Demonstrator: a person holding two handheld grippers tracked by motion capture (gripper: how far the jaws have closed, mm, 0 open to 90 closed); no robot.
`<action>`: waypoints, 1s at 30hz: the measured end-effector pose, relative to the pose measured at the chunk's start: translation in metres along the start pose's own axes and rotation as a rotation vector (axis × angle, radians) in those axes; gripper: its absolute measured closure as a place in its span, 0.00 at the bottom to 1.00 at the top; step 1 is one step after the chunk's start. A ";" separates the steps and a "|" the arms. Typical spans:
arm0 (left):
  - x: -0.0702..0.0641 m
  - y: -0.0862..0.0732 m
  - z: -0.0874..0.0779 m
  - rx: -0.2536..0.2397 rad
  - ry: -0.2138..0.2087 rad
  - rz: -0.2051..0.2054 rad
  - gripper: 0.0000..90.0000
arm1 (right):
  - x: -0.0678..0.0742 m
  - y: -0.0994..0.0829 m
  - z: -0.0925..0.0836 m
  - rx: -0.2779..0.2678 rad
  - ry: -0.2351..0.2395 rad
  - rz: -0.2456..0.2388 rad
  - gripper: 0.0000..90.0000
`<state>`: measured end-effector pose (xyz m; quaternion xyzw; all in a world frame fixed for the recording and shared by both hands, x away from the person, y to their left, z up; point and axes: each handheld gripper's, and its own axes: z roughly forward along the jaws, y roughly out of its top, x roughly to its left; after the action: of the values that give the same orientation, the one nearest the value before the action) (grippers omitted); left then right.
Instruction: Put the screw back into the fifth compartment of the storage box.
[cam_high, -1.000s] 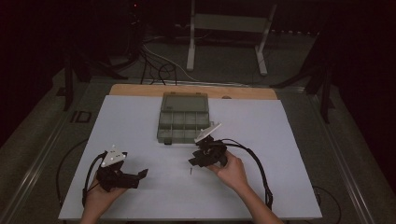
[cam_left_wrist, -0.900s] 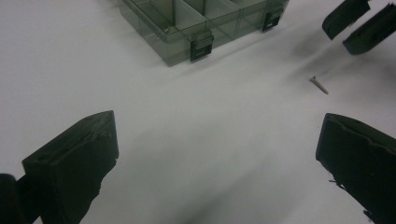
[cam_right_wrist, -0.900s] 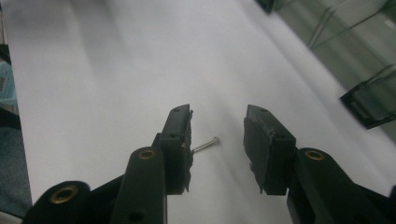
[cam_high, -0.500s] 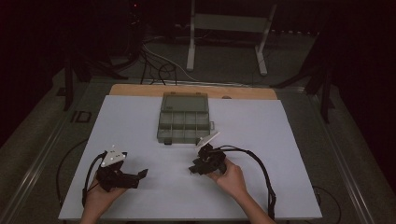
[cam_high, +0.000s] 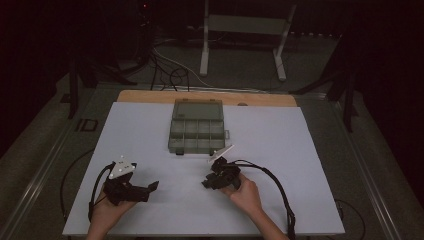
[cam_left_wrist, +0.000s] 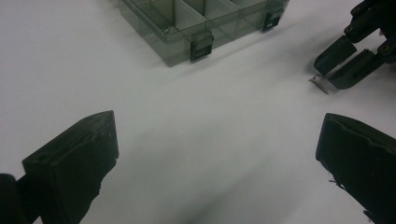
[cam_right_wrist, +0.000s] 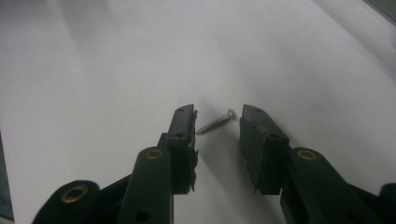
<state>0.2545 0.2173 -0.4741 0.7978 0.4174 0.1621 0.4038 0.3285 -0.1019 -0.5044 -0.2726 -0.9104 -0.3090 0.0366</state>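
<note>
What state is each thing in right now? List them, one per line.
compartment box: lid open and laid back, front latches undone, compartments look empty.
screw: lying flat on the table, between the jaws, not gripped yet.
right gripper: jaws have just been closing around the screw, pads not pressing on it.
left gripper: jaws wide open, nothing between them, resting low over the table.

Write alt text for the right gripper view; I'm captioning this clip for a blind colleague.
A small silver screw lies on a white table between the two black jaws of the right gripper, which have just been closing around it but do not yet press on it. The screw's tip points toward the left jaw, its head away from the camera.
</note>
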 end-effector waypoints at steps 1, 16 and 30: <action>0.000 0.000 0.000 0.002 0.002 0.002 0.00 | 0.000 0.001 0.001 0.006 -0.004 0.007 0.72; 0.000 0.000 0.000 0.004 0.010 0.003 0.00 | 0.005 0.010 0.010 0.024 -0.013 0.005 0.78; 0.000 0.000 0.000 0.001 0.010 0.002 0.00 | 0.009 0.014 0.014 0.038 -0.058 -0.039 0.87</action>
<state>0.2545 0.2178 -0.4737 0.7976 0.4187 0.1661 0.4011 0.3297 -0.0803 -0.5059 -0.2630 -0.9219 -0.2842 0.0094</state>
